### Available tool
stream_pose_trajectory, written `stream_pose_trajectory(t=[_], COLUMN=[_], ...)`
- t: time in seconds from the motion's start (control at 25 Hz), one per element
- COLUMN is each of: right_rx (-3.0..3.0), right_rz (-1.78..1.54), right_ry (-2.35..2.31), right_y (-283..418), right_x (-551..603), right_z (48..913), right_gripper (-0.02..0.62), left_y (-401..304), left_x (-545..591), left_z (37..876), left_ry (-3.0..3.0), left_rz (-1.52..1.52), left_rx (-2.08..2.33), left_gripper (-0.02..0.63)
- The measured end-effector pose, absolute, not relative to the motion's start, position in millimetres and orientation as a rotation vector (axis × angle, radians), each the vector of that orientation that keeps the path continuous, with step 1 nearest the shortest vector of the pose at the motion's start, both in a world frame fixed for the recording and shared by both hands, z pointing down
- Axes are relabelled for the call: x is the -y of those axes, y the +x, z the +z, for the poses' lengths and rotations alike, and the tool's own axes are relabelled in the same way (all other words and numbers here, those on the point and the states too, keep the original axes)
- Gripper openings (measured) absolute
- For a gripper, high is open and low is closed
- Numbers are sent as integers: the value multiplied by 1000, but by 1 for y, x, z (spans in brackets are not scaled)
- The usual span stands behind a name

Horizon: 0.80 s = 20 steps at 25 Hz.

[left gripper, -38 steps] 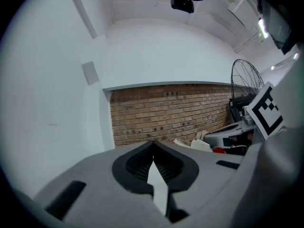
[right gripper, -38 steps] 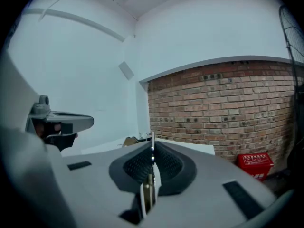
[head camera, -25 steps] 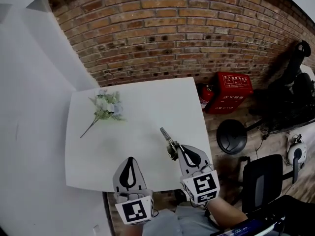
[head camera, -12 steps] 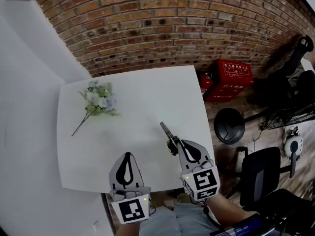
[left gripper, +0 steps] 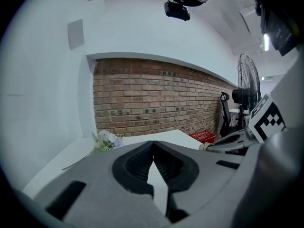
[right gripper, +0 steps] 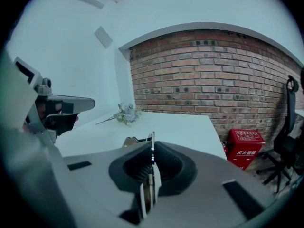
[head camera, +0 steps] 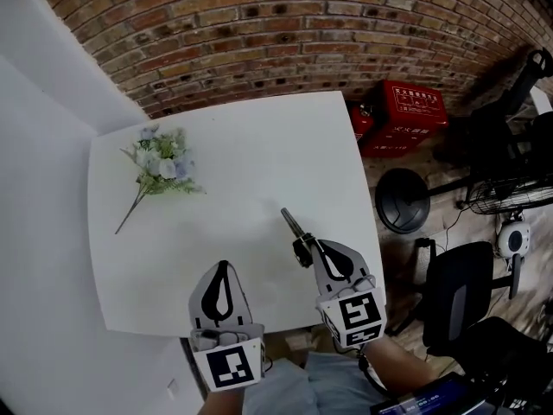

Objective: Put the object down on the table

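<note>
White counter (head camera: 259, 154) before a brick wall (head camera: 259, 41), with a bouquet (head camera: 160, 164) lying far left. Right tongs (head camera: 312, 248) clamp a slender metal tool (head camera: 293, 228); left tongs (head camera: 224, 267) closed, empty.

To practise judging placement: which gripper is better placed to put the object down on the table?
The right gripper: its jaws are shut on the thin metal object, held over the table. The left gripper is shut on nothing.
</note>
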State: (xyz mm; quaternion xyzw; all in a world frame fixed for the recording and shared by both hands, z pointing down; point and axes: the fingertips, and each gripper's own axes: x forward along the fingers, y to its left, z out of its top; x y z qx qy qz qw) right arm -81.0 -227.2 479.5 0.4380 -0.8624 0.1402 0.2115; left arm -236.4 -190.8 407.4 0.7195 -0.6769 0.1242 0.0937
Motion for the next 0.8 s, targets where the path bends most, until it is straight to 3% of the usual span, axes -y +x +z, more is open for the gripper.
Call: stream_pose_trajectory(t=[0.8], right_rx=[2332], right_rz=[486], right_ry=[1260], right_y=[-81], right_x=[230], right_z=[525], right_gripper=[12], left_y=[-245], left_x=[202], left_z=[453], left_ry=[2111], left_rz=[462], left_rx=[1906], left_gripper=[9])
